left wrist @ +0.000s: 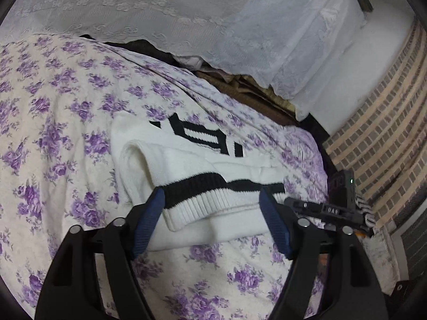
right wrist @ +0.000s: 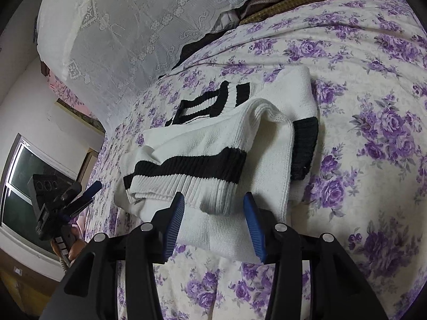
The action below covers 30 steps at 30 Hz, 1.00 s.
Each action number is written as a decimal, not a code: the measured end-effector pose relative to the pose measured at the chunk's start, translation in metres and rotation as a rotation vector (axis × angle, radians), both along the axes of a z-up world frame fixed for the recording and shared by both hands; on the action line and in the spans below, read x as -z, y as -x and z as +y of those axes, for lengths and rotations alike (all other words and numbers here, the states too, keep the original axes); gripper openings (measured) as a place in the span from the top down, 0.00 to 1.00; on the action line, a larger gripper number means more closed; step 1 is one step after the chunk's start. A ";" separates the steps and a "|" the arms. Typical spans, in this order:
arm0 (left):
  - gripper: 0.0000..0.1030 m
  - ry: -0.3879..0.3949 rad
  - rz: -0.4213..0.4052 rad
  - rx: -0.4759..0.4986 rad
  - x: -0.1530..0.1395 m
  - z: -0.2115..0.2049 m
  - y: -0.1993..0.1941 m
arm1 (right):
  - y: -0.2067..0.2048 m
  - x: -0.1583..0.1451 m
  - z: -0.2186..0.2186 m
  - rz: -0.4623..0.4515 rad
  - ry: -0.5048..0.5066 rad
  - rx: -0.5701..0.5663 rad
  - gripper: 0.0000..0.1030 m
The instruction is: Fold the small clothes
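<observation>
One folded sweater (left wrist: 202,160), striped hem (right wrist: 186,170) toward both grippers.

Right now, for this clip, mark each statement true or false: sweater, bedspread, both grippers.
1. The white sweater with black stripes lies on a purple floral bedspread. True.
2. The left gripper is shut on the sweater's hem. False: its fingers stand apart on either side of the ribbed hem, gripping nothing.
3. The right gripper is open. True.
4. The sweater is spread out flat, sleeves extended. False: it is already folded over itself, the hem doubled on top.
5. White lace fabric hangs beyond the bed. True.
</observation>
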<state>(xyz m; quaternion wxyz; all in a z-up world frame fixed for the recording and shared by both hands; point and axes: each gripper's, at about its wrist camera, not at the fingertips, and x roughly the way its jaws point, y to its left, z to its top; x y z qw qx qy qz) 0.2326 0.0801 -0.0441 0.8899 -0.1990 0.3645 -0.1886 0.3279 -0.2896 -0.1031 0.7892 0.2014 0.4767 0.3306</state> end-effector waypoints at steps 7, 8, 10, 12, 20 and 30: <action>0.28 -0.014 0.214 0.031 0.059 -0.015 -0.040 | -0.003 0.001 0.000 0.009 -0.018 0.004 0.55; 0.28 -0.014 0.221 0.027 0.063 -0.016 -0.042 | -0.004 0.001 0.001 0.010 -0.022 0.003 0.55; 0.28 -0.009 0.202 0.022 0.063 -0.017 -0.045 | -0.007 0.003 0.005 0.015 -0.022 0.000 0.55; 0.39 -0.017 0.170 0.013 0.059 -0.019 -0.046 | -0.008 0.005 0.009 0.011 -0.011 -0.006 0.68; 0.88 -0.048 0.093 -0.008 0.031 -0.016 -0.070 | -0.022 -0.018 0.014 -0.033 -0.052 -0.001 0.86; 0.81 -0.046 0.089 -0.173 0.025 0.001 -0.144 | -0.111 -0.015 0.018 -0.013 -0.060 0.111 0.70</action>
